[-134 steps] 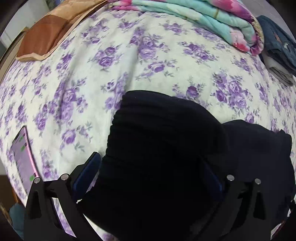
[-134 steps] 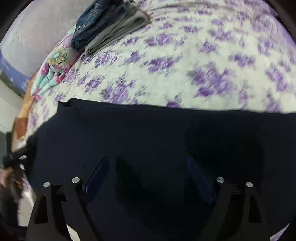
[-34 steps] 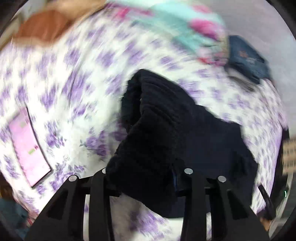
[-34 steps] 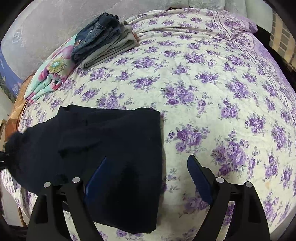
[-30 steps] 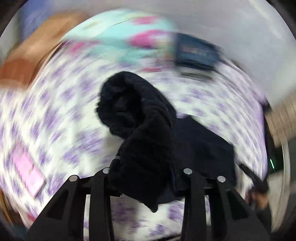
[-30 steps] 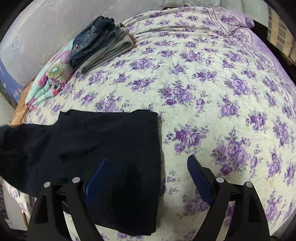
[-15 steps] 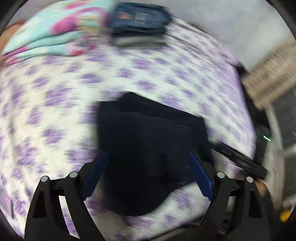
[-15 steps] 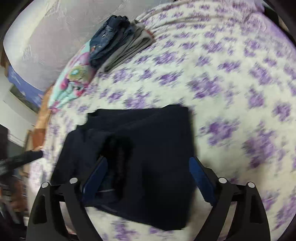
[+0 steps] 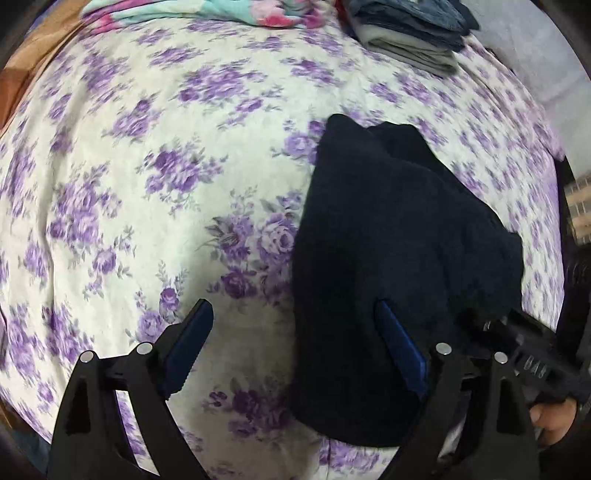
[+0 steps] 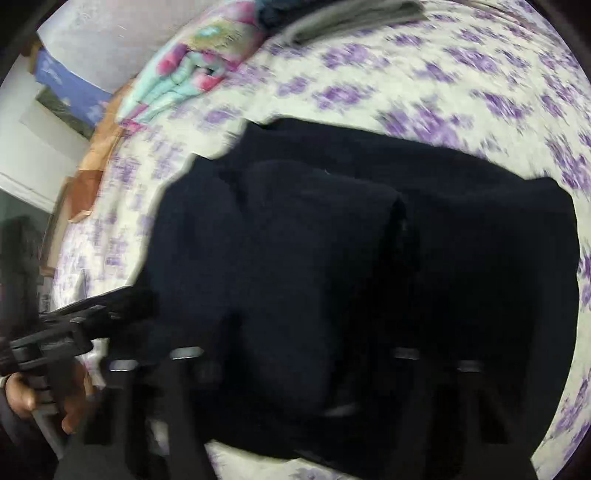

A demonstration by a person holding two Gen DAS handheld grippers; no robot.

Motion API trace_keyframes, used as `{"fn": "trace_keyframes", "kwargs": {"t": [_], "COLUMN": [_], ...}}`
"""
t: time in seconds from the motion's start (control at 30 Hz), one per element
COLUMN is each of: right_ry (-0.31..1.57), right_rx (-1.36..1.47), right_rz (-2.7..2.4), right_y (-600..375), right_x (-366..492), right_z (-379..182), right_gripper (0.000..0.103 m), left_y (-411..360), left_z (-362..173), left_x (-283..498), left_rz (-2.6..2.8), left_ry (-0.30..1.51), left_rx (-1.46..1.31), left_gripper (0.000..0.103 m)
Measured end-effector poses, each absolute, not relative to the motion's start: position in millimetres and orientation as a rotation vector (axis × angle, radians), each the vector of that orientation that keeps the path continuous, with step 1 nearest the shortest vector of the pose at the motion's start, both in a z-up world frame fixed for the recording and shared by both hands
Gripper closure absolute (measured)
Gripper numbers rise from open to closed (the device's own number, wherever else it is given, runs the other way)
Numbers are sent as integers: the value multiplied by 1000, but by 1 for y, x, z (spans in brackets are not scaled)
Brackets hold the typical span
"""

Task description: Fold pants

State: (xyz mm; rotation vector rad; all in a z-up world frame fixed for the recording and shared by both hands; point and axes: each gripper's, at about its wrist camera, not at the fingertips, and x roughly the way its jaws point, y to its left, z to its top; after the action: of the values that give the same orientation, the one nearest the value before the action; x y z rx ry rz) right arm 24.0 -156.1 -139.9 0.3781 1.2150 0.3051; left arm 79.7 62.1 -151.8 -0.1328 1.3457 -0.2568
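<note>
The black pants [image 9: 388,258] lie folded in a thick bundle on the purple-flowered bedsheet [image 9: 147,166]. My left gripper [image 9: 295,332] hangs open just above the bed; its right pad overlaps the bundle's left edge and its left pad is over bare sheet. In the blurred right wrist view the pants [image 10: 351,240] fill the frame. My right gripper [image 10: 295,343] is low over them with its jaws closing and black cloth between them; the pads are lost in the dark blur. Each view shows the other gripper and the hand holding it at its edge.
A stack of folded jeans and grey garments [image 9: 406,33] sits at the far side of the bed beside a folded floral quilt [image 9: 207,11]. A brown cushion [image 9: 14,81] lies at the far left. Bare sheet stretches left of the pants.
My left gripper carried the pants' end over, let go, opened wide and sank toward the bed. The right gripper swung left over the bundle and its fingers drew closer together.
</note>
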Motion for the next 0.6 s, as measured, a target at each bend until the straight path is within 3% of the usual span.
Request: {"fn": "trace_keyframes", "kwargs": {"t": [0.2, 0.33, 0.37, 0.4, 0.47, 0.6], "right_ry": [993, 1062, 1108, 1174, 1274, 1162], "right_rx": [392, 315, 274, 256, 316, 367], "right_rz": [390, 189, 110, 30, -49, -52], "right_y": [-181, -231, -245, -259, -277, -275], "right_x": [-7, -8, -4, 1, 3, -9], "right_z": [-36, -60, -86, -119, -162, -134], "right_gripper": [80, 77, 68, 50, 31, 31], "left_y": [87, 93, 87, 79, 53, 8], "left_z": [-108, -110, -114, -117, -126, -129], "left_x": [84, 90, 92, 93, 93, 81], "left_rz": [-289, -263, -275, -282, -320, -431], "left_ry": [1197, 1190, 1202, 1213, 1237, 1233], "left_rx": [-166, -182, -174, -158, -106, 39], "left_gripper": [13, 10, 11, 11, 11, 11]}}
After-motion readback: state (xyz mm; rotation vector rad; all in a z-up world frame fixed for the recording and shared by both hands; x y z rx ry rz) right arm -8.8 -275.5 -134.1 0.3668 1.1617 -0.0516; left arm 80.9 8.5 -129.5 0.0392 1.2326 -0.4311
